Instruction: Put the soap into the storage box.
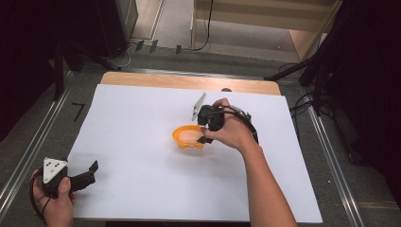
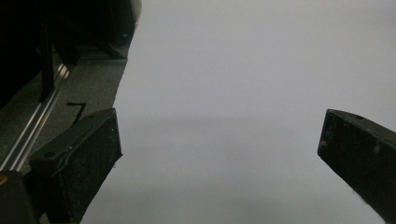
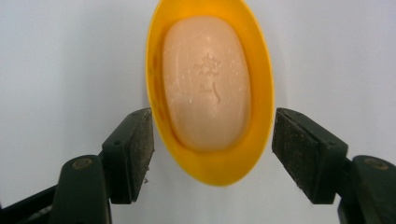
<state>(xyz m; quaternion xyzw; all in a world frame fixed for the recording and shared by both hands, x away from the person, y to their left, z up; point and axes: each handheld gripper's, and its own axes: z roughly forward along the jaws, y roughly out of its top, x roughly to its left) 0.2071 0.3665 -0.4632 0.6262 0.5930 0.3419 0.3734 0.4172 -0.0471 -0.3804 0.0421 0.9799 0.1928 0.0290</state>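
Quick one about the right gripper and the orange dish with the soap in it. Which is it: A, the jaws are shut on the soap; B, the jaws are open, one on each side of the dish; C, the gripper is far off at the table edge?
B: in the right gripper view the right gripper has its jaws apart, flanking the near end of the orange dish, with the soap lying inside.

Dish rim: the oval orange plastic dish is cut off by the top edge in the right gripper view, at its end farthest from the jaws.
Dish side: in the high view, the right hand hides the dish's side beneath it.
Left jaw: the right-hand jaw in the left gripper view runs off the frame's edge.
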